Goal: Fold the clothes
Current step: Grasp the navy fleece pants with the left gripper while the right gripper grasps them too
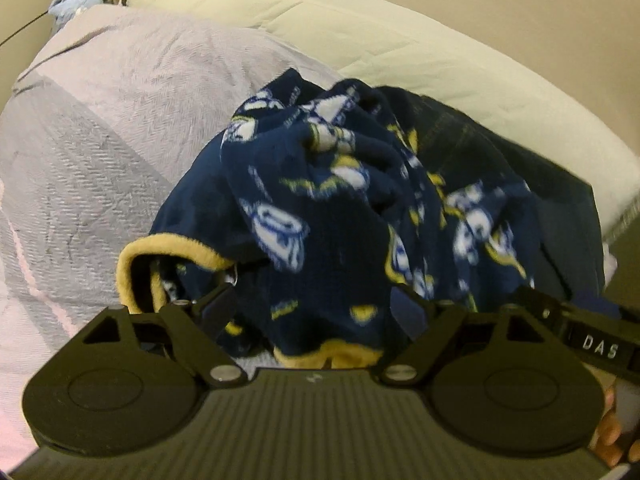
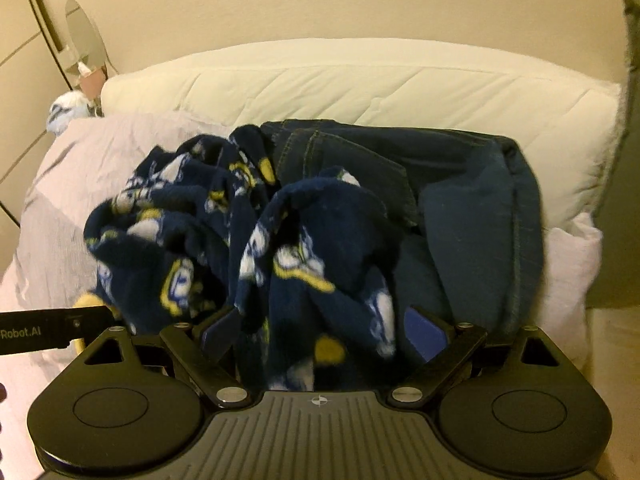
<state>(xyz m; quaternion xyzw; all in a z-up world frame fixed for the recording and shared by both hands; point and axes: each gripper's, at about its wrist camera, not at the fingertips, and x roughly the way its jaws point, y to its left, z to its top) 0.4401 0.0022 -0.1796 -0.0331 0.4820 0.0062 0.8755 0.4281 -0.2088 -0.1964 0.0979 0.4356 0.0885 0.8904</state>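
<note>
A navy fleece garment (image 1: 328,200) with a white and yellow print and yellow trim lies crumpled on the bed, also seen in the right wrist view (image 2: 288,256). My left gripper (image 1: 316,308) stands wide open, and the fleece is bunched between its fingers (image 1: 218,308), hiding the tips. My right gripper (image 2: 320,328) is likewise open, with a fleece fold hanging between its blue pads (image 2: 426,332). Dark blue jeans (image 2: 460,184) lie folded behind the fleece. Part of the right gripper (image 1: 592,344) shows at the left view's right edge, and part of the left gripper (image 2: 44,332) at the right view's left edge.
The bed carries a lilac-grey blanket (image 1: 100,128) on the left. A white pillow (image 2: 360,88) runs along the beige wall behind. A blue-and-white plush (image 2: 66,112) and a mirror (image 2: 84,40) sit far left. A hand (image 1: 612,432) shows at the lower right.
</note>
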